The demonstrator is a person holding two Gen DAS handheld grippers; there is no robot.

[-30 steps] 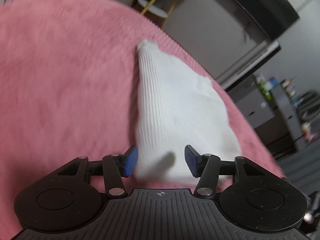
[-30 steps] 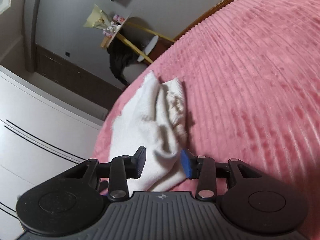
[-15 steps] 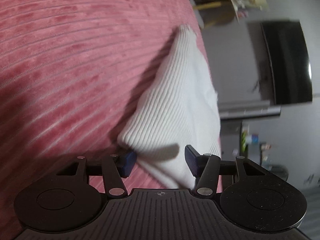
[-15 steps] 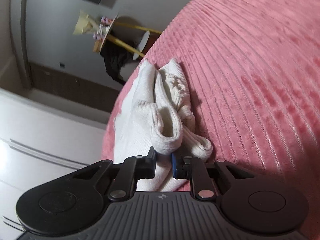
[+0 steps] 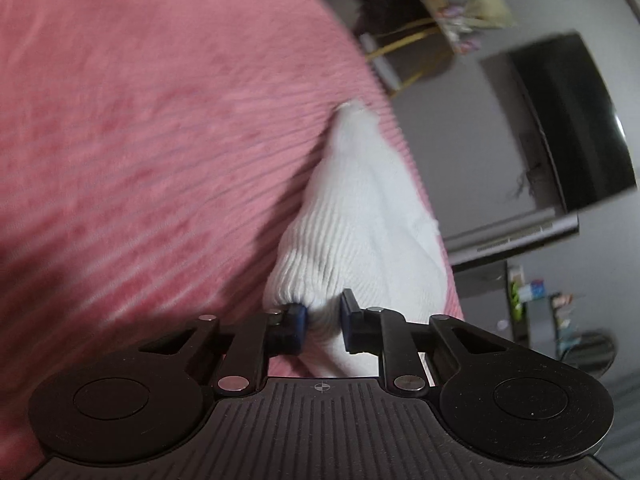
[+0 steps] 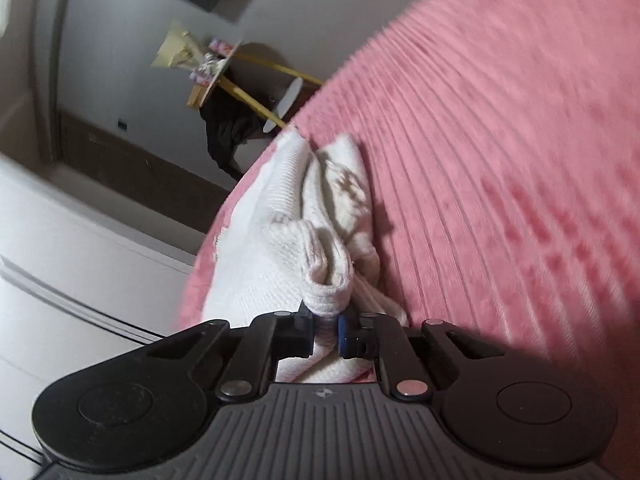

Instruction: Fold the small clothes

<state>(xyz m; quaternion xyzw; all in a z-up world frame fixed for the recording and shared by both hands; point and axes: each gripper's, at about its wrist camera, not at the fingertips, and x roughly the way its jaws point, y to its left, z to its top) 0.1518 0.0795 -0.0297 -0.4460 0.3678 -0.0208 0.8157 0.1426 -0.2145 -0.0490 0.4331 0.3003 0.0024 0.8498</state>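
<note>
Left gripper (image 5: 323, 320): I pinch the white garment (image 5: 360, 224).
Right gripper (image 6: 326, 330): I clamp its bunched edge.
Surface: pink blanket (image 6: 500, 180).

White ribbed knit garment (image 5: 360, 232) bunched on pink bedspread (image 5: 160, 140), just ahead of left gripper (image 5: 323, 318), corner pinched btwn its fingers.

Ribbed white knit garment (image 5: 360, 232) on plush, corded pink blanket (image 5: 160, 140); matt black plastic tongs (image 6: 326, 330).
</note>
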